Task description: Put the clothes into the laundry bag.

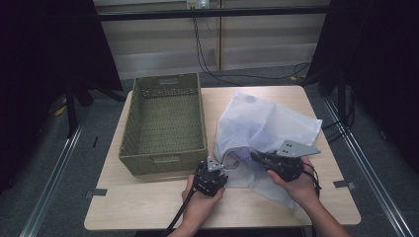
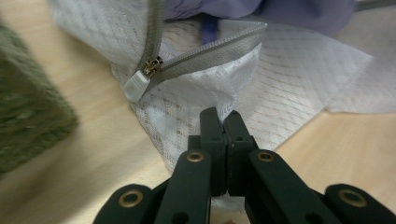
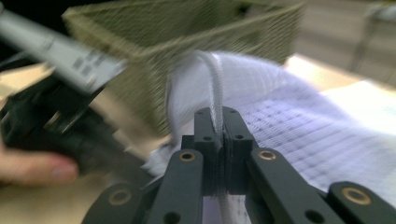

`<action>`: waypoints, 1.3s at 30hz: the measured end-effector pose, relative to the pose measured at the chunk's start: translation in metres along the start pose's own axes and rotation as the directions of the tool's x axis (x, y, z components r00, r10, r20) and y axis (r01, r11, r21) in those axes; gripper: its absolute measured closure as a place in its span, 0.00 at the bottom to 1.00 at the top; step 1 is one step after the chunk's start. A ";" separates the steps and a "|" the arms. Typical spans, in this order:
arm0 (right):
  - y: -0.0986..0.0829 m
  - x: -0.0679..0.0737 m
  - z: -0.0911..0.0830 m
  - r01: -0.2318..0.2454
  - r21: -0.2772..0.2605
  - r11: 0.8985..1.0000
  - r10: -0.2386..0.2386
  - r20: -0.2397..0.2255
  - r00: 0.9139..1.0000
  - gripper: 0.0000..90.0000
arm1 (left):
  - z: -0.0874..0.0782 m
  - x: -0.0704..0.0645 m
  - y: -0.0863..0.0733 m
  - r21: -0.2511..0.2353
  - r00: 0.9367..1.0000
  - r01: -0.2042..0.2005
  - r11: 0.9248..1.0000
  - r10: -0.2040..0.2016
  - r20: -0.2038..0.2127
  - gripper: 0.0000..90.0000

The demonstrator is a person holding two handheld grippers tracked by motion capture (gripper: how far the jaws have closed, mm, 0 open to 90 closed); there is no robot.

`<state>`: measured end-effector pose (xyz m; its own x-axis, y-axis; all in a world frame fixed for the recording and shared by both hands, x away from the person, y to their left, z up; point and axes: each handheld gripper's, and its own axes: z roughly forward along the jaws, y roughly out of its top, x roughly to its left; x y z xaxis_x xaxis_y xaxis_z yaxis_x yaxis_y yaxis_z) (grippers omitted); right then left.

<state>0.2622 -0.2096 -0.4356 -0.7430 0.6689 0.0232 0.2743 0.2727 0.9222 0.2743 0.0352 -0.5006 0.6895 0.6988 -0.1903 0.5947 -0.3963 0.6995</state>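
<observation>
A white mesh laundry bag point(image 1: 267, 123) lies on the right half of the table with a purple garment point(image 2: 289, 11) showing in its open mouth. The bag's grey zipper point(image 2: 205, 51) ends in a pale pull tab point(image 2: 136, 87). My left gripper point(image 1: 224, 171) is shut on the bag's near fabric edge point(image 2: 223, 116), just below the zipper. My right gripper point(image 1: 255, 156) reaches in from the right and is shut on the raised zipper edge of the bag point(image 3: 218, 116), lifting it into an arch. The two grippers sit close together at the bag's mouth.
A green woven basket point(image 1: 160, 164) stands empty on the left half of the wooden table point(image 1: 148, 197), right beside the bag and my left gripper point(image 3: 70, 126). Dark curtains and cables lie beyond the far edge.
</observation>
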 end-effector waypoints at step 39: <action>-0.051 -0.067 -0.034 -0.180 0.177 0.968 0.143 0.201 0.969 0.60 | -0.034 0.024 -0.021 -0.081 0.990 0.083 0.993 -0.073 0.118 0.63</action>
<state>0.2772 -0.2922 -0.4710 -0.5577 0.8265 0.0770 0.5073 0.2660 0.8197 0.2643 0.0811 -0.4962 0.6884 0.6504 -0.3211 0.6145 -0.2876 0.7347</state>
